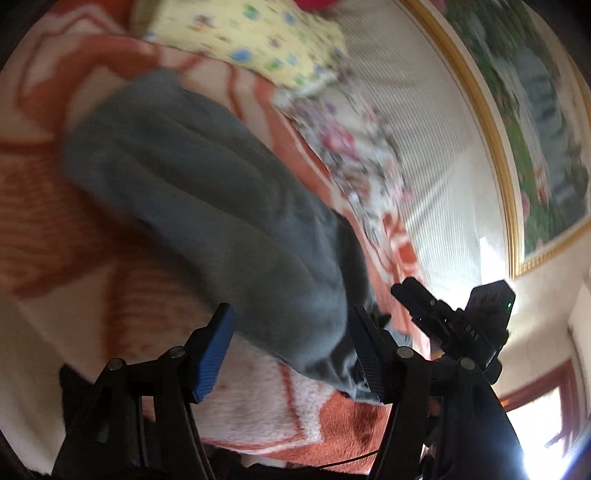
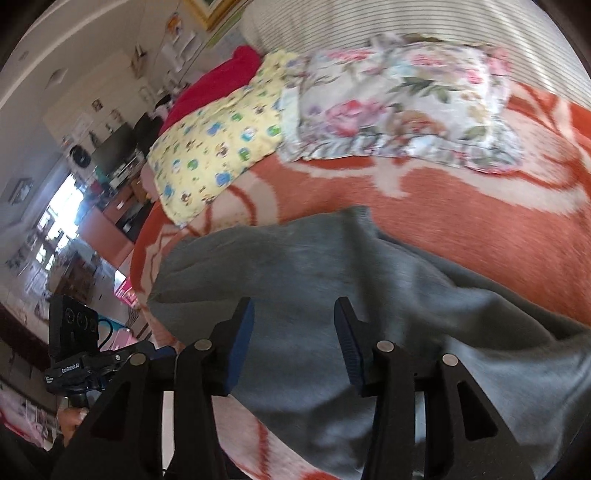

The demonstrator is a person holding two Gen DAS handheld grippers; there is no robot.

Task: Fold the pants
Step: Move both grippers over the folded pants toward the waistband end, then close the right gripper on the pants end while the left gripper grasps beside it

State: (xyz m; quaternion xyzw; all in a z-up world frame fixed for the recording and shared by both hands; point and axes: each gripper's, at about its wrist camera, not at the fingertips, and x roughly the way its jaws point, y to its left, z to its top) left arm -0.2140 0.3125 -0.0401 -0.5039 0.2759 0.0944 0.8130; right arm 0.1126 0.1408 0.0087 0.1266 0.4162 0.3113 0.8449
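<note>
Grey pants [image 1: 207, 206] lie on an orange and white blanket [image 1: 55, 229] on a bed. In the left wrist view they run from upper left down between my left gripper's [image 1: 291, 325] open blue-padded fingers. The right gripper's body [image 1: 454, 317] shows just right of the pants' near end. In the right wrist view the grey pants [image 2: 314, 280] spread across the lower half, and my right gripper [image 2: 293, 325] is open just above the cloth. The left gripper's body [image 2: 77, 347] is at the left edge. Neither gripper holds cloth.
A yellow patterned pillow [image 2: 218, 147] and a floral pillow [image 2: 399, 107] lie at the head of the bed, against a striped headboard [image 2: 406, 18]. A red cloth [image 2: 218, 81] lies behind them. A gold-framed picture [image 1: 524, 140] hangs on the wall. Room furniture [image 2: 74, 221] stands left of the bed.
</note>
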